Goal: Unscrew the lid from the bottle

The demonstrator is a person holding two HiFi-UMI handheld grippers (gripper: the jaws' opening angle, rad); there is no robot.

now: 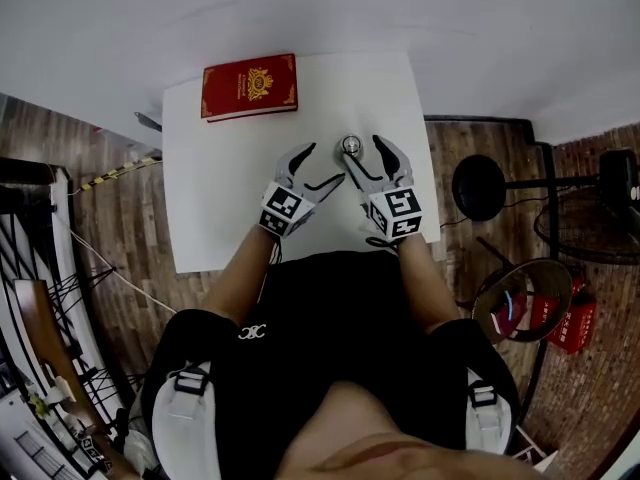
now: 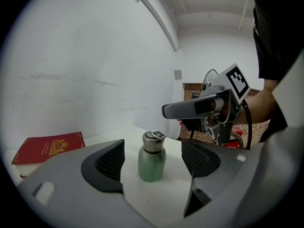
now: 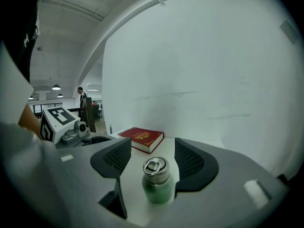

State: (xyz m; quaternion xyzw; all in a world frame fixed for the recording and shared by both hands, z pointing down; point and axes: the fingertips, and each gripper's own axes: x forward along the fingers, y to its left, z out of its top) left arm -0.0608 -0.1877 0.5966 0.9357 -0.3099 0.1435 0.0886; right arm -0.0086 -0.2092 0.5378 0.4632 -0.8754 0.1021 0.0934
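Note:
A small green bottle (image 1: pixel 351 146) with a steel lid (image 2: pixel 153 141) and a ring on top stands upright on the white table (image 1: pixel 220 188), right of its middle. My left gripper (image 1: pixel 322 166) comes at it from the left and is open; in the left gripper view the bottle (image 2: pixel 151 161) stands between the pads (image 2: pixel 107 166) without touching them. My right gripper (image 1: pixel 364 152) comes from the right, open too. The bottle (image 3: pixel 158 186) and its lid (image 3: pixel 155 168) sit between its pads (image 3: pixel 193 162), untouched.
A red book (image 1: pixel 250 86) lies at the table's far left corner, against the white wall. Right of the table, on the wooden floor, stand a black fan stand (image 1: pixel 482 186) and red items (image 1: pixel 560 318). The table's right edge is close to the right gripper.

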